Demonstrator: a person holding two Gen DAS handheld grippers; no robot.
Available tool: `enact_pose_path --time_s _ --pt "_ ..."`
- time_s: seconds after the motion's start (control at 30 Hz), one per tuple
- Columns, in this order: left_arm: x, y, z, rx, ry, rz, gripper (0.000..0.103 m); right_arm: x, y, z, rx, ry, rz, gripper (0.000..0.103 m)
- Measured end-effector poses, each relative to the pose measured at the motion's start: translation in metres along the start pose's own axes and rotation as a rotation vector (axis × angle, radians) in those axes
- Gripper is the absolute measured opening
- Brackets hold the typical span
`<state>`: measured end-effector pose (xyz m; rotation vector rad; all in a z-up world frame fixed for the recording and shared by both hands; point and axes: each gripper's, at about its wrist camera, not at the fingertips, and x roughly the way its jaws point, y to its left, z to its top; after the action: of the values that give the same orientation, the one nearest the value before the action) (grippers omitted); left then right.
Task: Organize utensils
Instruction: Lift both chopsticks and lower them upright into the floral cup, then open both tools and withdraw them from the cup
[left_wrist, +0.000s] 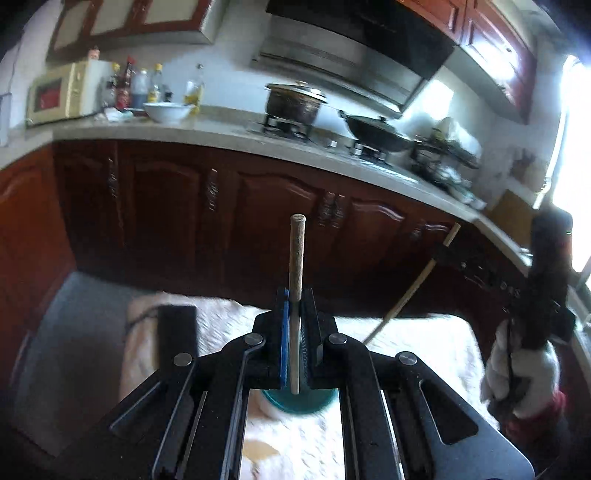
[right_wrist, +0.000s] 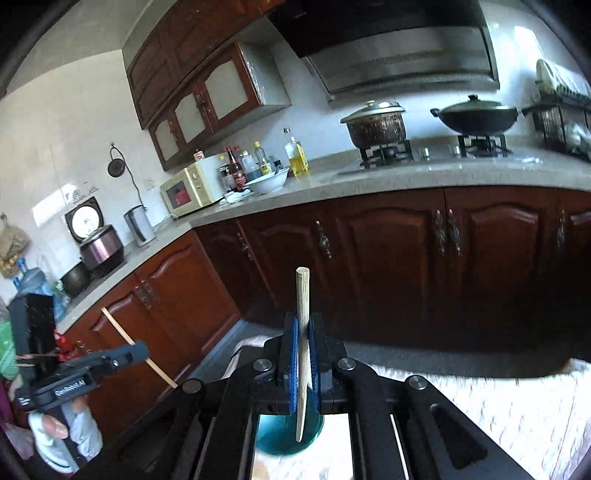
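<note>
Left gripper (left_wrist: 294, 306): black two-finger tool, fingers pinching a thin pale wooden chopstick (left_wrist: 295, 258); also seen in the right wrist view at 8 o'clock (right_wrist: 142, 354), gripping the same stick (right_wrist: 122, 332) there.
Left chopstick: upright between the pads, round blunt end pointing to 12 o'clock, lower end over a round teal cup (left_wrist: 295, 402).
Right gripper (right_wrist: 303, 332): black fingers with blue pads, clamped on a second pale wooden chopstick (right_wrist: 303, 332); visible in the left wrist view at 3 o'clock (left_wrist: 443, 253), gloved hand (left_wrist: 517, 380) below.
Right chopstick: near upright, squared top toward 12 o'clock, thin tip over the teal cup (right_wrist: 288, 435); whether touching, cannot tell.
Teal cup: at 6 o'clock in both views, on a white furry cloth (left_wrist: 417, 343).
Background: grey stone counter (right_wrist: 406, 173) at 12 o'clock, dark red wooden cabinet doors (right_wrist: 388, 251) beneath.
</note>
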<state>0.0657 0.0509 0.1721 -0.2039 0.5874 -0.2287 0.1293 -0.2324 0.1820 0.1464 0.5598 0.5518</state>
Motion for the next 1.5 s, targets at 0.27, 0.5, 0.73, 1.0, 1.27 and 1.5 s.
enact_pose_path --time_s 0.27,0.5,0.73,1.0,1.27,1.5 --pt "0.070 0.005 -0.035 0.004 0.111 0.070 0.005 0.081 -0.001 -0.026 -0.027 0.132 -0.019 0.005" --pt "0.100 0.001 -0.063 0.022 0.183 0.106 0.005 0.115 -0.021 -0.058 0.015 0.231 -0.005 0.005" --pt "0.105 0.002 -0.071 0.003 0.195 0.136 0.038 0.127 -0.040 -0.076 0.106 0.283 0.010 0.018" --pt "0.082 0.005 -0.078 -0.024 0.161 0.095 0.079 0.096 -0.038 -0.097 0.093 0.261 -0.011 0.046" --pt "0.062 -0.008 -0.099 -0.015 0.153 0.188 0.082 0.041 -0.034 -0.122 0.060 0.189 -0.092 0.063" --pt "0.048 -0.040 -0.119 0.041 0.129 0.165 0.082 -0.009 -0.043 -0.152 0.047 0.179 -0.173 0.077"
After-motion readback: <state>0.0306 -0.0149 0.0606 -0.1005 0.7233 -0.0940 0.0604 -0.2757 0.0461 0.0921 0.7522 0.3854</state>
